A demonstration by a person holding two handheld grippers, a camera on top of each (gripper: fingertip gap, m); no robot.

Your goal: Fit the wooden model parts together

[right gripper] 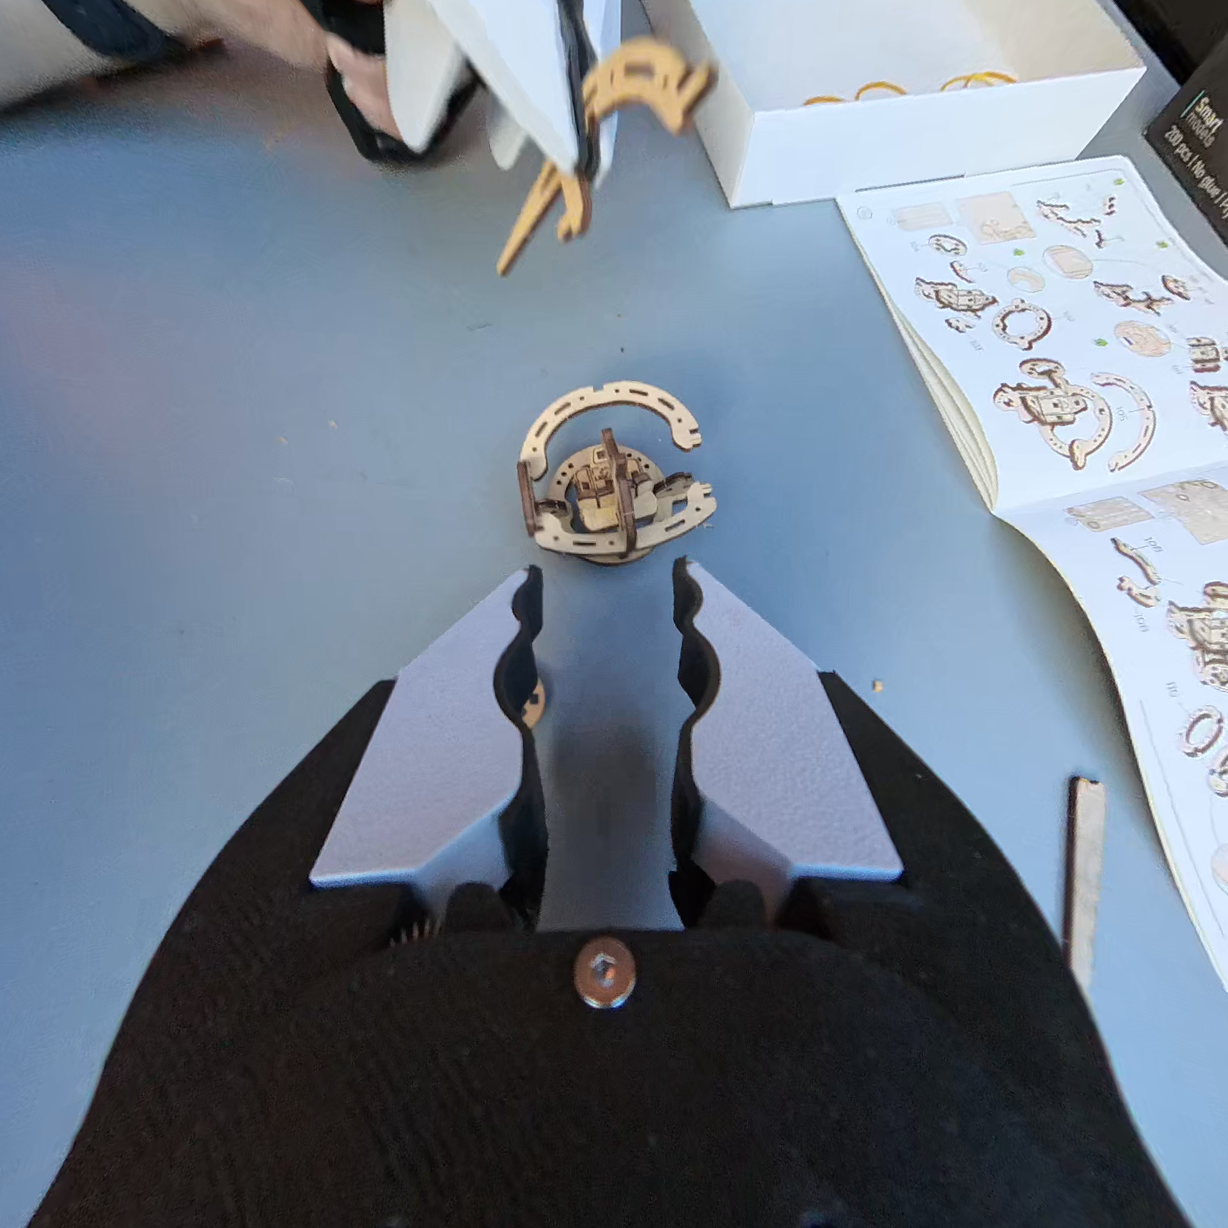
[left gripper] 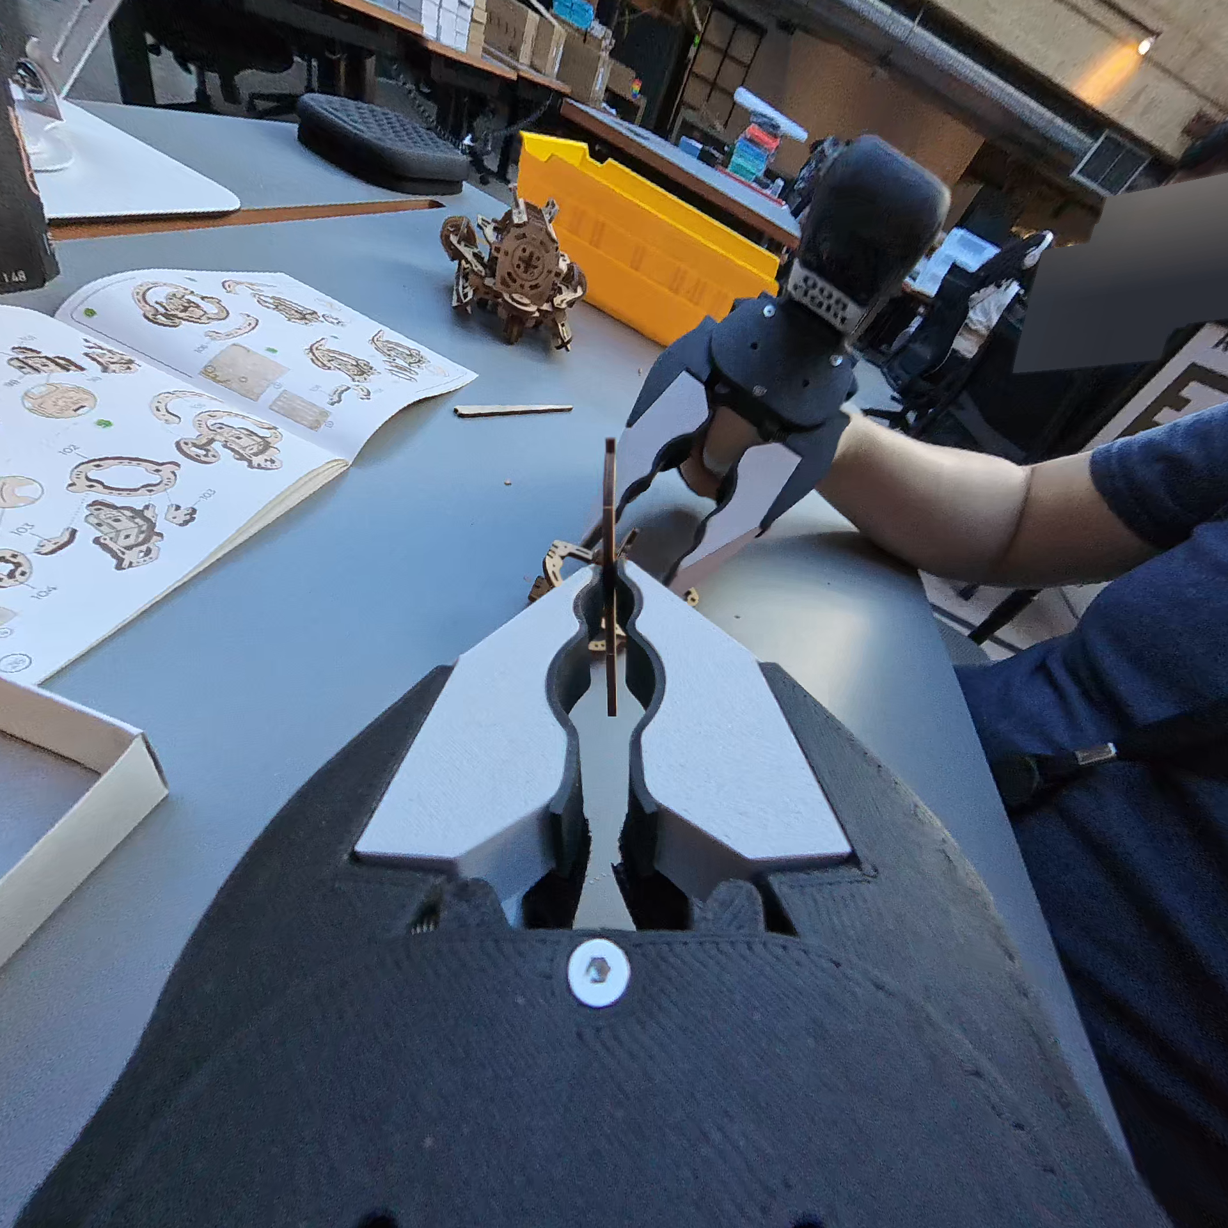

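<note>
My left gripper (left gripper: 610,575) is shut on a thin flat wooden part (left gripper: 610,498), seen edge-on and upright above the grey table (left gripper: 412,598). In the right wrist view the left gripper (right gripper: 577,156) shows blurred at the top, with the curved wooden part (right gripper: 638,83) in it. A small wooden sub-assembly (right gripper: 614,488) with a ring-shaped arch stands on the table just beyond my right gripper (right gripper: 606,570). The right gripper is open and empty, its tips close to the sub-assembly and apart from it. In the left wrist view the right gripper (left gripper: 654,545) hovers beside the sub-assembly (left gripper: 561,565).
An open instruction booklet (left gripper: 199,412) lies left, also in the right wrist view (right gripper: 1063,399). A finished wooden model (left gripper: 515,272) stands beside a yellow bin (left gripper: 638,246). A wooden stick (left gripper: 511,410), a white box (right gripper: 897,113) and a small wooden disc (right gripper: 535,704) are nearby. The grippers' ends are close to 9 centimeters from one another. It is some 25 centimeters from my right tips to the finished wooden model (left gripper: 515,272).
</note>
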